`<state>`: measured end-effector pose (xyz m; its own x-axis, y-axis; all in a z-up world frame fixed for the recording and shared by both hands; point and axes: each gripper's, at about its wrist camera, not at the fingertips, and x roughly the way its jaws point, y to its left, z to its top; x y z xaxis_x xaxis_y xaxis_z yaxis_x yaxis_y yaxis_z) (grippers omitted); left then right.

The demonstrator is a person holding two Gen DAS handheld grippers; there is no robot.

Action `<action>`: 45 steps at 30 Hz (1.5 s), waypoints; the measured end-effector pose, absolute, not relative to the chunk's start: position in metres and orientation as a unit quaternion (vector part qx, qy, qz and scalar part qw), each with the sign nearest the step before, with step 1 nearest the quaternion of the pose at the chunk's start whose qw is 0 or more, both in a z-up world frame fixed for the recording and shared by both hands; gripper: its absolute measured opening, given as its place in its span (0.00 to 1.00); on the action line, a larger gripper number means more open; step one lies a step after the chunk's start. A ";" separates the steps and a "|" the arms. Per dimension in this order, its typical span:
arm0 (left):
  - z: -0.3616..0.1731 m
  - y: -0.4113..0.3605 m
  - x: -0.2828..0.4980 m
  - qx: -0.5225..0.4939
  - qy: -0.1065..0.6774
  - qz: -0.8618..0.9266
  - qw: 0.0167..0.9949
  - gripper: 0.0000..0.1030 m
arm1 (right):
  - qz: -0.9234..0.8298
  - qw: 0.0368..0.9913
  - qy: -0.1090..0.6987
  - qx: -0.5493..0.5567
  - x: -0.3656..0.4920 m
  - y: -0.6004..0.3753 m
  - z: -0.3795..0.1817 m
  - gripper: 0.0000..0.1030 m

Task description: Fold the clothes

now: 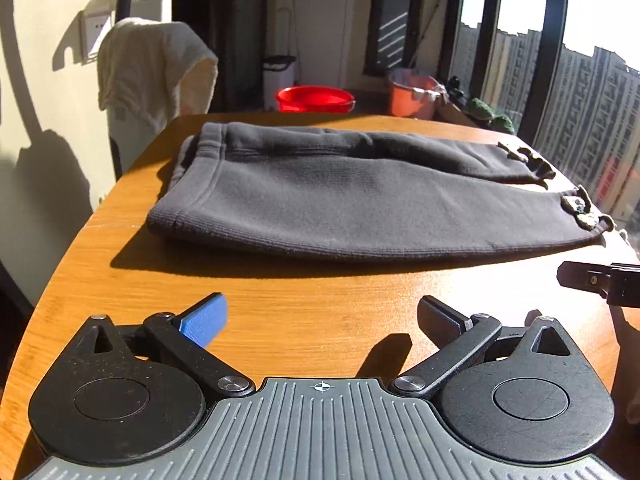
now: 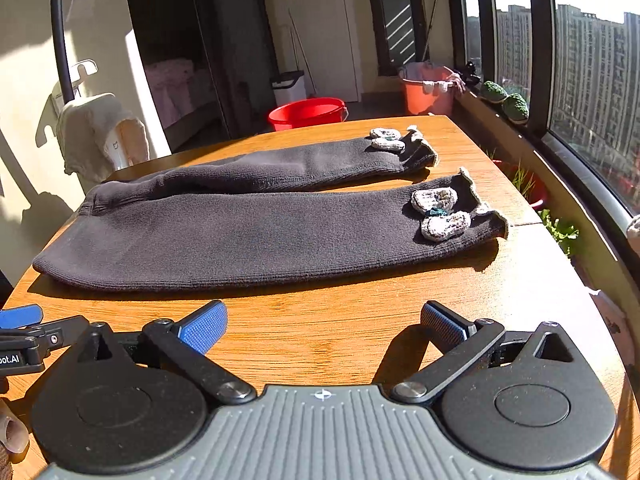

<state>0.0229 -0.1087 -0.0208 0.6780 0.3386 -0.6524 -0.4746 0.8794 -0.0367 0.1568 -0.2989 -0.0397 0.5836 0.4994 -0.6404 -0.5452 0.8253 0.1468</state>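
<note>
A wooden table (image 2: 360,340) is shown with a pair of dark trousers (image 2: 248,232) spread flat ahead of both sets of jaws, untouched. The long axis is seen to run crosswise to the jaws, waistband (image 1: 192,184) toward the left, cuffs (image 2: 472,208) with knitted bows (image 2: 438,212) toward the right. No fold is judged to have been made yet; a first grasp at an edge is called for. The left gripper (image 1: 320,320) and right gripper (image 2: 324,322) are held wide apart, with nothing between the fingers.
</note>
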 end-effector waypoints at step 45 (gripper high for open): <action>-0.024 -0.118 0.023 -0.092 0.335 0.273 0.897 1.00 | 0.252 0.898 0.351 -0.084 0.141 -0.279 -0.046 1.00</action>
